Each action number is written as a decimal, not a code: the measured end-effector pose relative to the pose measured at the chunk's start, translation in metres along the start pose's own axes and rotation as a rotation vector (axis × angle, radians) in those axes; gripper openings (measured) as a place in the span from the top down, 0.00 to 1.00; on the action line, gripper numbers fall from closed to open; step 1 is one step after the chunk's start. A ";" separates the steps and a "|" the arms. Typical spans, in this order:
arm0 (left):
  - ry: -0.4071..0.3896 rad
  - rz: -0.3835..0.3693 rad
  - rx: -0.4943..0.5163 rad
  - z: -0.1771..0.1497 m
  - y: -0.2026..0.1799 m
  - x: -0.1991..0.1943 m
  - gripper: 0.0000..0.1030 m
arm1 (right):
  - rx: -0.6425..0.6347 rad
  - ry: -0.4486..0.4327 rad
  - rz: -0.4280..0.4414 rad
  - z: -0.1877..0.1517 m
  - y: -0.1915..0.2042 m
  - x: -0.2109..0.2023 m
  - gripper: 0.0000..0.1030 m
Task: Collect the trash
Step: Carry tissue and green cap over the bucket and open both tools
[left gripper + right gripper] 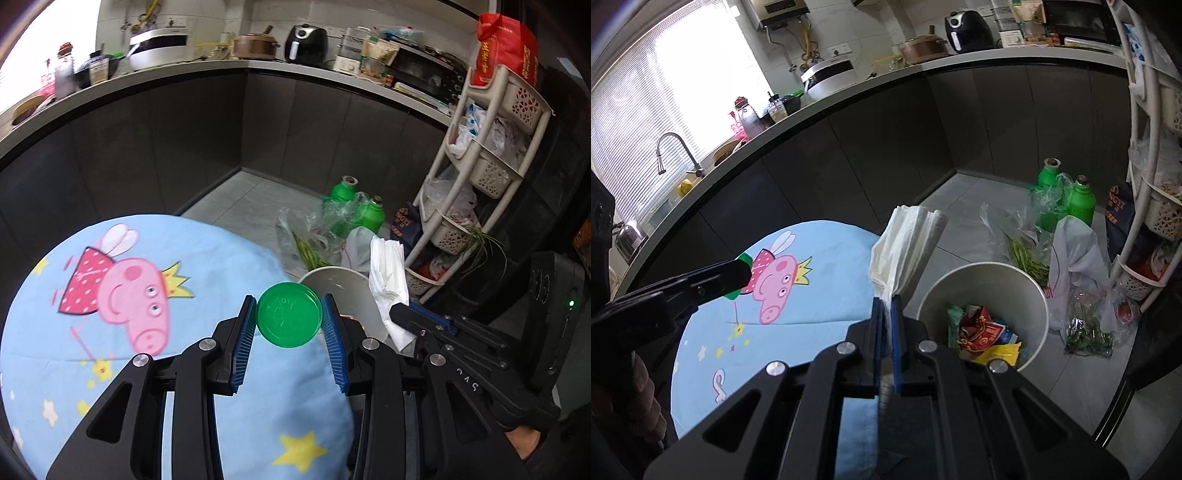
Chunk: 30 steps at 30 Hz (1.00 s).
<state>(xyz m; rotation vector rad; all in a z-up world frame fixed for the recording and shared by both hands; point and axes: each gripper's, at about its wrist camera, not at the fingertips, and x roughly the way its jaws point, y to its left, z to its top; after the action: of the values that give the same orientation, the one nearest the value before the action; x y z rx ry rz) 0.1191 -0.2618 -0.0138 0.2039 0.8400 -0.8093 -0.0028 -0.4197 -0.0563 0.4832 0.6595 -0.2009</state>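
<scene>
My left gripper [289, 314] is shut on a round green plastic lid [289, 314], held by its edges between the blue pads above the edge of the blue cartoon tablecloth [147, 332]. My right gripper [886, 306] is shut on a crumpled white tissue [905, 247] that stands up from its pads. In the left wrist view that tissue [388, 280] hangs over the rim of the white round bin [354, 295]. The bin [1030, 295] stands on the floor beside the table and holds several coloured wrappers [982, 328]. The left gripper [746, 275] with the lid shows over the cloth in the right wrist view.
Plastic bags with greens [1027, 254], a white bag [1075, 251] and two green bottles [1067, 199] lie on the grey floor behind the bin. A white tiered basket rack [480, 177] stands at the right. Dark cabinets [184, 140] under a crowded counter ring the back.
</scene>
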 end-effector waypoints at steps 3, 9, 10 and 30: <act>0.018 -0.019 0.031 0.009 -0.020 0.018 0.67 | 0.036 0.000 -0.019 -0.001 -0.024 0.000 0.94; 0.078 -0.062 0.061 0.022 -0.049 0.064 0.67 | 0.104 0.020 -0.048 -0.004 -0.066 0.014 0.94; 0.087 -0.065 0.064 0.022 -0.052 0.070 0.67 | 0.112 0.025 -0.051 -0.005 -0.072 0.017 0.94; 0.311 -0.054 0.082 0.014 -0.065 0.205 0.67 | 0.197 0.162 -0.042 -0.025 -0.131 0.104 0.94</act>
<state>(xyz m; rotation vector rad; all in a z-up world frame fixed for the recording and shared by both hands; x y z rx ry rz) 0.1622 -0.4274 -0.1445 0.3874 1.1092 -0.8764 0.0216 -0.5243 -0.1869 0.6801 0.8126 -0.2703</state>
